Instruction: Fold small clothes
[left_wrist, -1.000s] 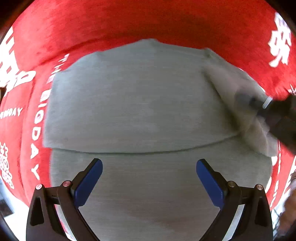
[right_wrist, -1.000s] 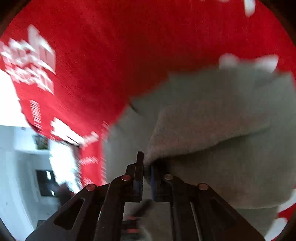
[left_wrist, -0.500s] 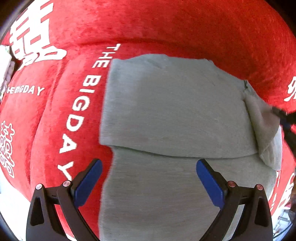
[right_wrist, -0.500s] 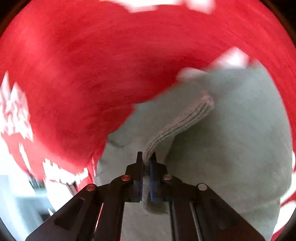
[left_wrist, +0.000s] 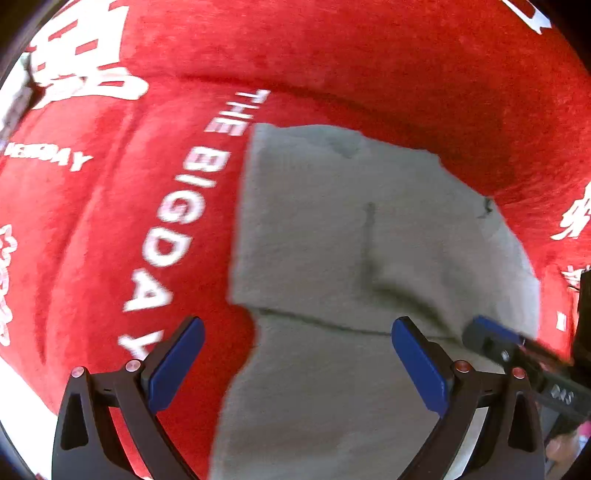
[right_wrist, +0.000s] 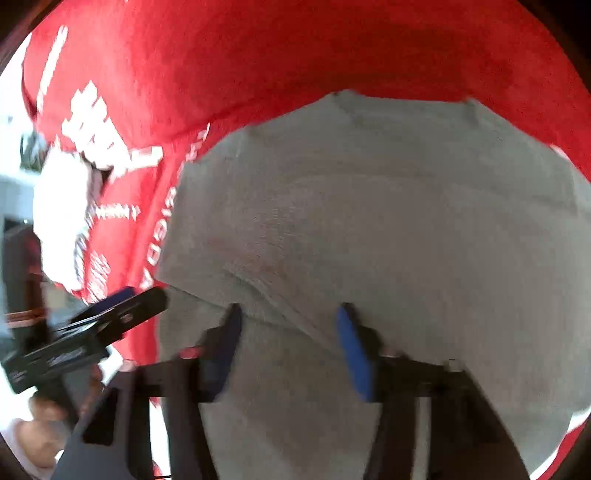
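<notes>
Your grey garment (left_wrist: 369, 251) lies on the red blanket (left_wrist: 332, 55), upper layer already folded down over the lower; further folds probably remain. Your left gripper (left_wrist: 295, 365) and right gripper (right_wrist: 288, 347) both hover spread, holding nothing

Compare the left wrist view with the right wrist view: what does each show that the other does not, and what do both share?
Only the left wrist view shows the full white "THE BIGDAY" lettering. Only the right wrist view shows the person's hand holding the left tool. Both show the folded grey knitted garment on the red plush cover, with both tools open above it, the right tool near the fold edge.
</notes>
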